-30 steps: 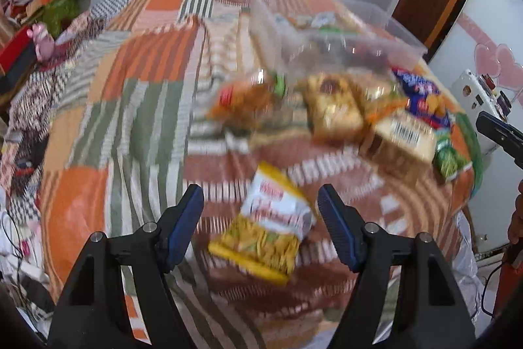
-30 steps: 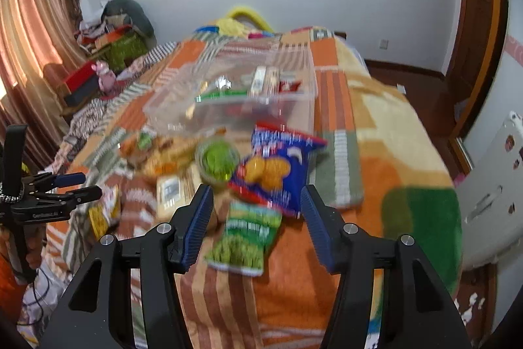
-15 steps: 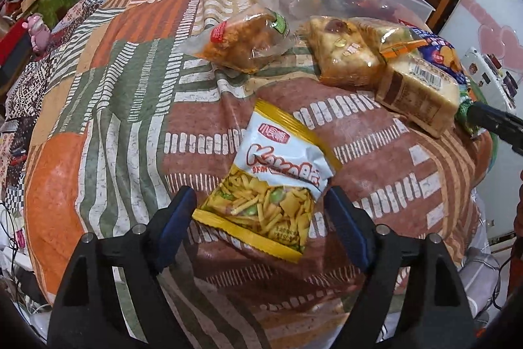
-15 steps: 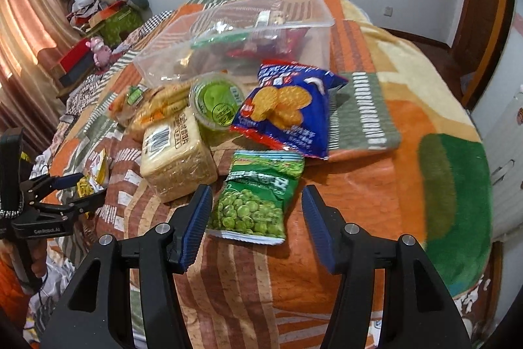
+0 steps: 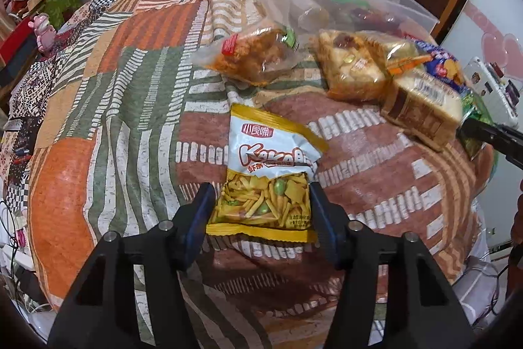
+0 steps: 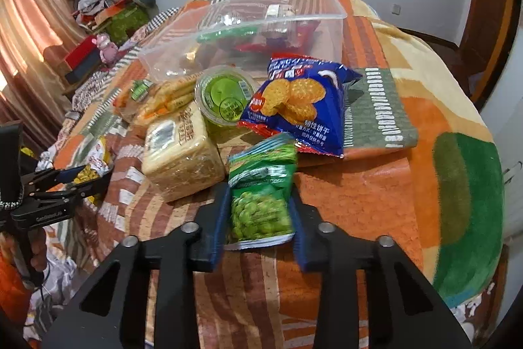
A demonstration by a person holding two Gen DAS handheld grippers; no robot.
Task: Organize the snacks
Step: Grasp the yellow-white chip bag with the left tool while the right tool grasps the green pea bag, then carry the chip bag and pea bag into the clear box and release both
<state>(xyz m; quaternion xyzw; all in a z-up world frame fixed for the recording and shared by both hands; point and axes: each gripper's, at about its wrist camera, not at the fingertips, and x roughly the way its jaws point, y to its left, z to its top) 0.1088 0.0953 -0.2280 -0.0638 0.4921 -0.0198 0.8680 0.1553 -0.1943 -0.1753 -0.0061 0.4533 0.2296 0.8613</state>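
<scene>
Within the last second both grippers have come down from hovering above the bed onto 1 packet each, and their fingers, wide apart before, now press the packet sides. At the lower centre of the left wrist view, the left gripper is clamped on the yellow-and-white snack bag, whose lower half sits between the blue pads while its top lies on the patchwork blanket. At the lower centre of the right wrist view, the right gripper pinches the green pea packet, which is slightly blurred. This probably means 2 snacks are secured for lifting toward the clear plastic bin in the upper centre, which already holds several items. The yellow bag reads "KaKa" in large orange letters, with more letters creased out of reading, under a red Chinese logo. The blue cracker bag, centre right, carries Chinese text beneath pictured round crackers. The bread loaf shows a barcode label. The green lidded cup has print too small to read.
</scene>
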